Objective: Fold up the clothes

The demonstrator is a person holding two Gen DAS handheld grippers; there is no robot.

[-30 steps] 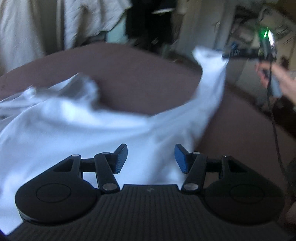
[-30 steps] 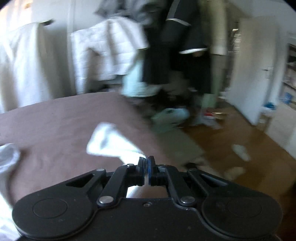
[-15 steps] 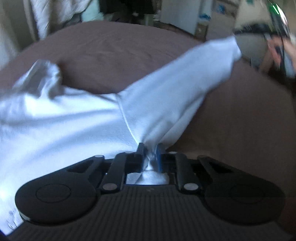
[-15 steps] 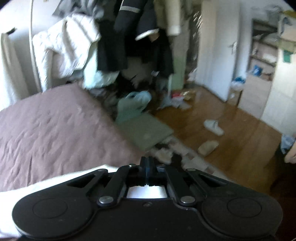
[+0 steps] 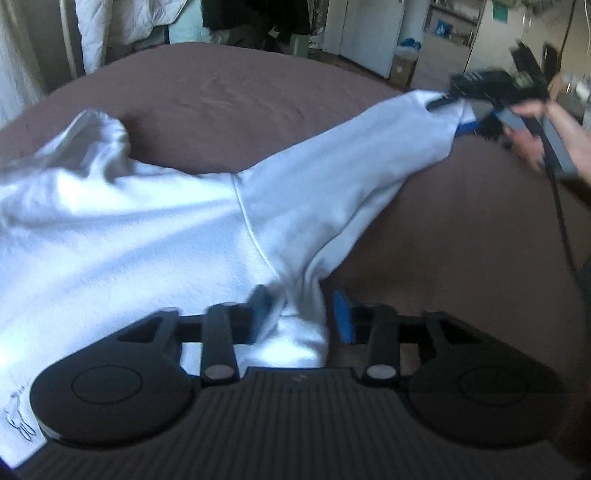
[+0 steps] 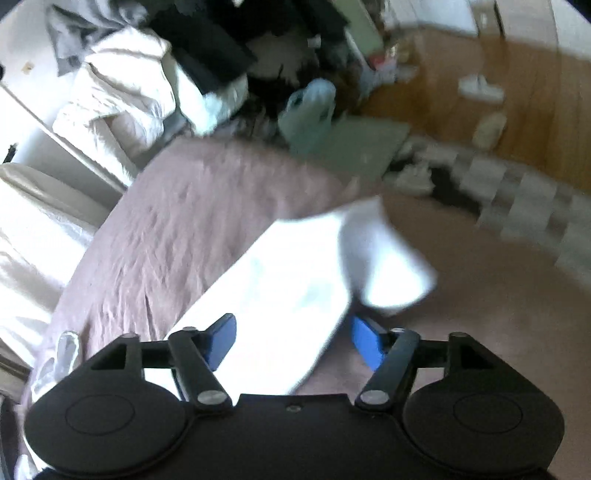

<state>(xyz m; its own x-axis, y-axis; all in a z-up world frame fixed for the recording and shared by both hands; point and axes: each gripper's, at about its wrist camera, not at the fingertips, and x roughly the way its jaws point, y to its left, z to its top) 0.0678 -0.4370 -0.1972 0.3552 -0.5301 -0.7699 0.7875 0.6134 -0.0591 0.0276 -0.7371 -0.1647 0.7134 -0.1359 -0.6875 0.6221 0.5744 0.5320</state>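
Observation:
A white garment (image 5: 147, 236) lies spread over the brown bed (image 5: 240, 96), and one sleeve (image 5: 351, 166) stretches out to the right. My left gripper (image 5: 300, 314) is open, with a bunched fold at the sleeve's base loose between its fingers. In the right wrist view, the sleeve end (image 6: 295, 280) lies on the bed (image 6: 192, 221) between the spread blue pads of my right gripper (image 6: 293, 341), which is open. From the left wrist view, the right gripper (image 5: 452, 116) sits at the sleeve's cuff, held by a hand (image 5: 561, 136).
Beyond the bed's far edge are a heap of white and dark clothes (image 6: 147, 81), a green mat (image 6: 354, 144), slippers (image 6: 487, 125) on the wooden floor and a white door (image 5: 373, 29). A black cable (image 5: 565, 229) hangs from the right gripper.
Both grippers were shut on the garment half a second ago and have opened. The sleeve has come down from the air onto the bed, stretched out to the right.

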